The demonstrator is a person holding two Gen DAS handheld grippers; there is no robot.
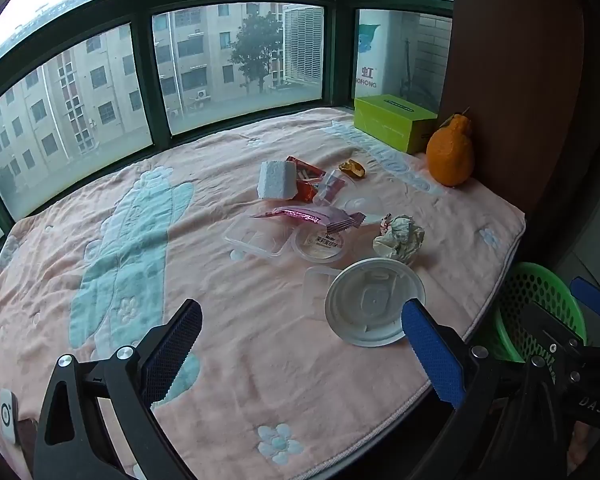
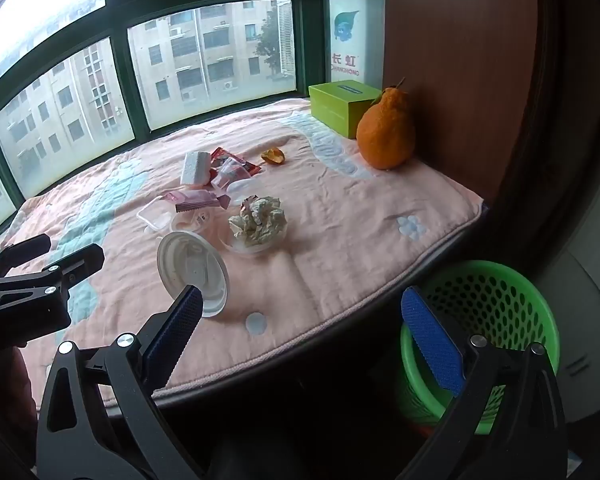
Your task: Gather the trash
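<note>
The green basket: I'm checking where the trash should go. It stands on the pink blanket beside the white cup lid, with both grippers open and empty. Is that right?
Not quite. The green basket stands on the floor below the edge of the pink blanket, not on it, as the right wrist view shows. The white cup lid lies on the blanket, and both grippers are open and empty.

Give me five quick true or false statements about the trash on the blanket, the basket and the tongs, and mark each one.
1. Both the left tongs and the right tongs are open and empty. True.
2. The white round lid lies inside the green basket. False: it rests on the pink blanket, near its front edge.
3. The crumpled paper ball sits in a clear plastic dish. True.
4. The orange fruit stands beside the green box. True.
5. The green basket stands on the blanket. False: it stands below the blanket's edge, on the right.
</note>
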